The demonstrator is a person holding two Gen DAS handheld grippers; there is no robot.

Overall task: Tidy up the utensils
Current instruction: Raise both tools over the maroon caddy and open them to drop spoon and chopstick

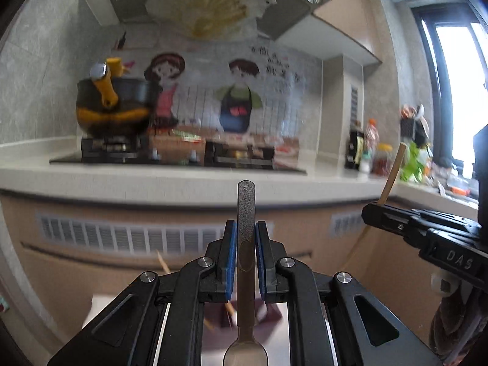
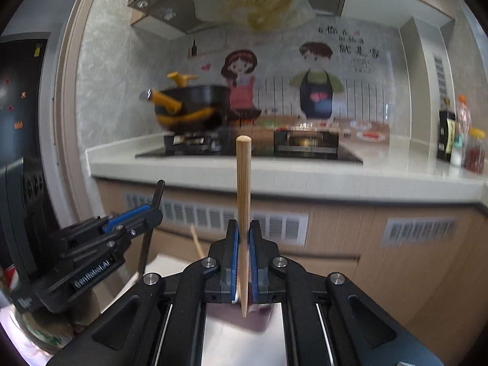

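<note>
My left gripper (image 1: 245, 238) is shut on a metal spoon (image 1: 245, 213), handle up, bowl down near the camera. My right gripper (image 2: 243, 235) is shut on a wooden chopstick (image 2: 243, 183), held upright with its thin tip down. The right gripper also shows at the right of the left wrist view (image 1: 396, 219) with the chopstick (image 1: 393, 174). The left gripper shows at the left of the right wrist view (image 2: 134, 216) with the spoon handle (image 2: 157, 195). Another chopstick (image 2: 196, 241) pokes up from a dark holder (image 2: 259, 311) below, mostly hidden.
A kitchen counter (image 1: 152, 180) with a gas hob (image 1: 170, 155) stands ahead. A black and yellow pot (image 1: 113, 106) sits on the left burner. Bottles and jars (image 1: 369, 149) stand at the counter's right. A range hood (image 1: 213, 0) hangs above. Cabinet fronts (image 2: 335, 244) lie below.
</note>
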